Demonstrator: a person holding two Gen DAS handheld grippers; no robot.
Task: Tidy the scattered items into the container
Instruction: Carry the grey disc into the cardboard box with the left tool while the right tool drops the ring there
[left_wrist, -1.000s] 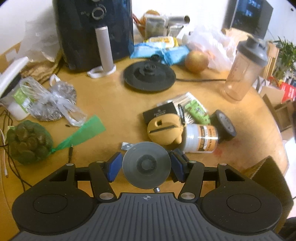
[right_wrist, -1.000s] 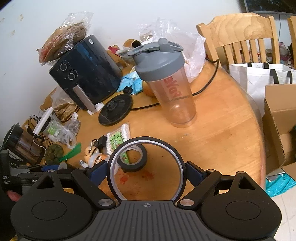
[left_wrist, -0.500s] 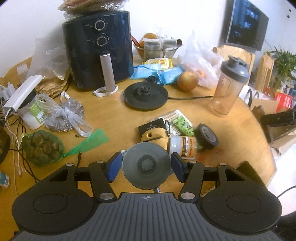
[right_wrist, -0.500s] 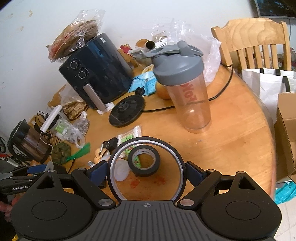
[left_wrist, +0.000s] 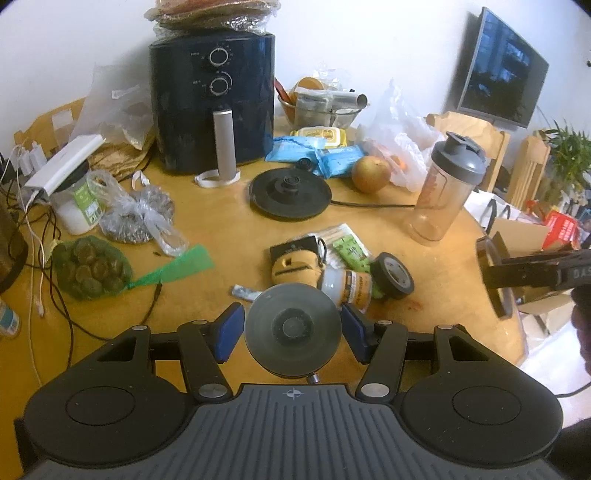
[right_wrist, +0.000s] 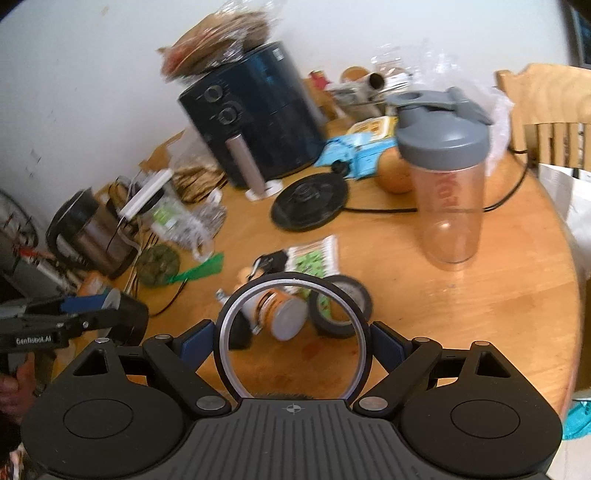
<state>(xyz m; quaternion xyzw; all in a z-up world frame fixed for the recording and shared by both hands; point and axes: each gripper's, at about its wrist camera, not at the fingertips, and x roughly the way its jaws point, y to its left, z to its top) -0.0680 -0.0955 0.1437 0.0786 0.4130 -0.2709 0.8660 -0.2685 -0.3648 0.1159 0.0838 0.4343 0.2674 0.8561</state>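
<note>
Grey rubber fills the left wrist view — a suction cup (left_wrist: 291, 328) sits between the left tool (left_wrist: 292, 329)'s blue pads, apparently pinched; it looks soft and light, best held at its rim. Beyond, near the bench's front edge, lie a small jar (left_wrist: 347, 288) and tape roll (left_wrist: 392, 275).

Right wrist view: the right tool (right_wrist: 292, 341) clamps a stiff black ring (right_wrist: 292, 338) by its edges — slippery, I judge.

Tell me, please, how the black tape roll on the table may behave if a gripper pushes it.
The black tape roll leans on its edge against the small jar, so a push would probably tip it flat or set it rolling. It looks stiff and light, likely sliding easily on the smooth wooden table.
</note>
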